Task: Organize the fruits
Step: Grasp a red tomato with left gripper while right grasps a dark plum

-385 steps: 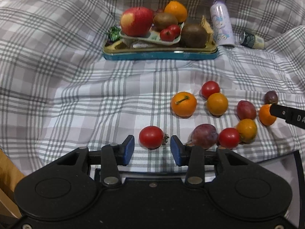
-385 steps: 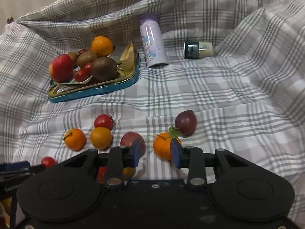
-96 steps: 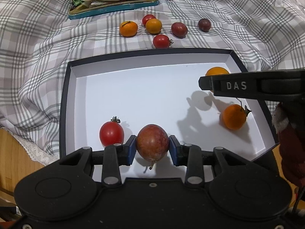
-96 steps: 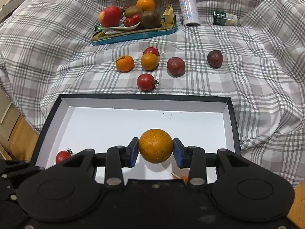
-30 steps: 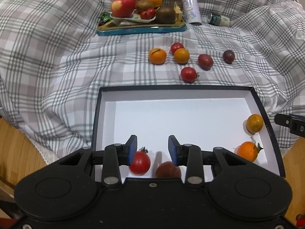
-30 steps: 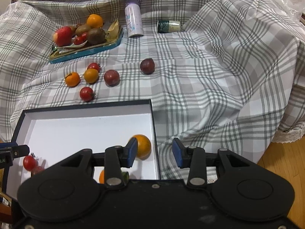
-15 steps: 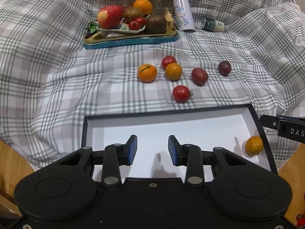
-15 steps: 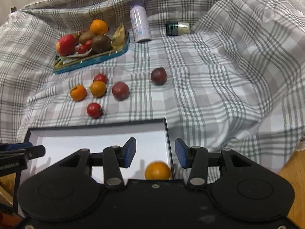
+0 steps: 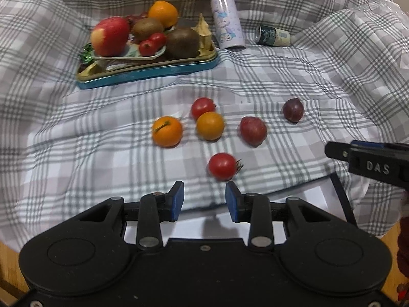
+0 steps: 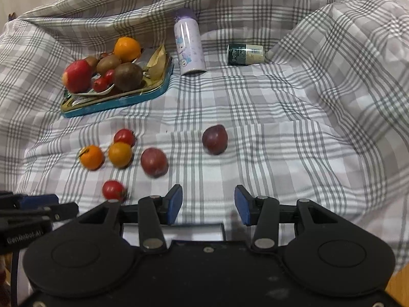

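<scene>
A grey-and-white checked cloth [image 9: 76, 138] covers the whole surface, rumpled high at the back. At the near edge a black box with a white floor [image 9: 317, 192] shows partly under both grippers. Far back sits a teal tin tray [image 9: 153, 70] heaped with an apple, kiwis, an orange and small tomatoes. Just right of it stands a pale lilac bottle [image 9: 227, 25] with a cartoon print, its writing too small to read, and a dark-capped jar [image 9: 273, 35] lies on its side.

Six loose fruits lie on the cloth between tray and box: an orange with a stem [image 9: 167, 131], a plain orange [image 9: 210, 125] touching a tomato [image 9: 202, 107] behind it, a reddish plum [image 9: 253, 130], a darker plum [image 9: 293, 109] well apart to the right, and a stemmed tomato [image 9: 222, 166] nearest.

The left gripper [image 9: 204, 200] tilts downward, its blue pads parted with nothing between them, just short of the stemmed tomato. The right gripper [image 10: 208, 204] tilts down likewise, jaws apart and empty; its side reads "DAS". The left gripper's side bears blurred white lettering.
</scene>
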Available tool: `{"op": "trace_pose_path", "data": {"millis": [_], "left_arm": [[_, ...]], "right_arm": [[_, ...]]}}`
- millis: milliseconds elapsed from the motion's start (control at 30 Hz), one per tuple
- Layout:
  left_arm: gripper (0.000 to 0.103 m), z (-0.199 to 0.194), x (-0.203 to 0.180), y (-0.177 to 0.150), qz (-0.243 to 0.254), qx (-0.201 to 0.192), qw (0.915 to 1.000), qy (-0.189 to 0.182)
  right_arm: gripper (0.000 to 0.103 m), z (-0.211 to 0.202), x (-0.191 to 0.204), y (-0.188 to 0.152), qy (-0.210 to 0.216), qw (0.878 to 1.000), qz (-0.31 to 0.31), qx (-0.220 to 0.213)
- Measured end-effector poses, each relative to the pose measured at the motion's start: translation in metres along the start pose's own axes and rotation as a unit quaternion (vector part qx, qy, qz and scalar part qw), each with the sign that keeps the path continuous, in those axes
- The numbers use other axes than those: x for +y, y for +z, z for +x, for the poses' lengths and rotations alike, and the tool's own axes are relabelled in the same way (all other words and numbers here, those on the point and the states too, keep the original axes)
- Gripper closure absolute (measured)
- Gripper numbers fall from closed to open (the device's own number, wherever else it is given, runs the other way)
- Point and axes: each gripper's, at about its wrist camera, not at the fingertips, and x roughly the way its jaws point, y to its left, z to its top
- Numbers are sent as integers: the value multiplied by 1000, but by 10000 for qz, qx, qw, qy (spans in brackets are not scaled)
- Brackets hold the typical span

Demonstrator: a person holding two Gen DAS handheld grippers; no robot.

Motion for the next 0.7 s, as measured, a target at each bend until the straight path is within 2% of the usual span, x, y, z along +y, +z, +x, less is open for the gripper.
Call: {"op": "trace_pose_path", "data": {"millis": [267,700], "left_arm": [[58,28,-12,15,111,207,9995,-222],[58,59,-12,23,29,447,9988,-213]], "right_arm": [[56,39,-7,23,-71,9999,101,84],[55,84,-6,48,6,9998,148,98]]}}
